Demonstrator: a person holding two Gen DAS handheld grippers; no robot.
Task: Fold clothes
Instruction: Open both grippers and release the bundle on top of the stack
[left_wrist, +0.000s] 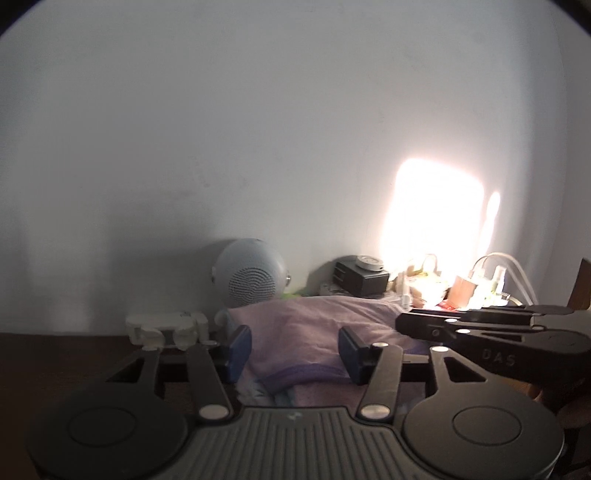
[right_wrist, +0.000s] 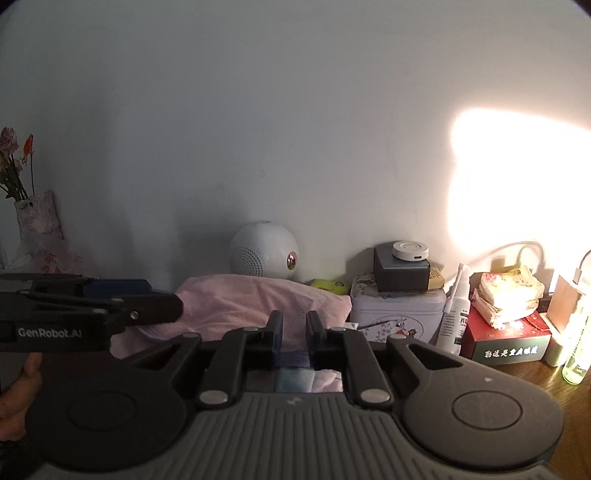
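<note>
A pink garment (left_wrist: 314, 321) (right_wrist: 240, 299) with a purple hem (left_wrist: 306, 373) lies in a heap on the table in front of the wall. My left gripper (left_wrist: 295, 347) stands open, its blue pads (left_wrist: 240, 350) on either side of the hem, not pressing it. My right gripper (right_wrist: 294, 328) has its jaws nearly together and is shut on the purple hem (right_wrist: 293, 356). The left wrist view shows the right gripper (left_wrist: 402, 321) side on at the garment's right edge. In the right wrist view the left gripper (right_wrist: 166, 306) reaches in from the left, a hand (right_wrist: 22, 369) behind it.
Against the wall stand a round white speaker (right_wrist: 264, 249), a flowered tin (right_wrist: 397, 314) with a grey box (right_wrist: 400, 273) on it, a spray bottle (right_wrist: 456, 314), a red box (right_wrist: 509, 343) and cables. A vase of dried flowers (right_wrist: 37, 221) stands far left.
</note>
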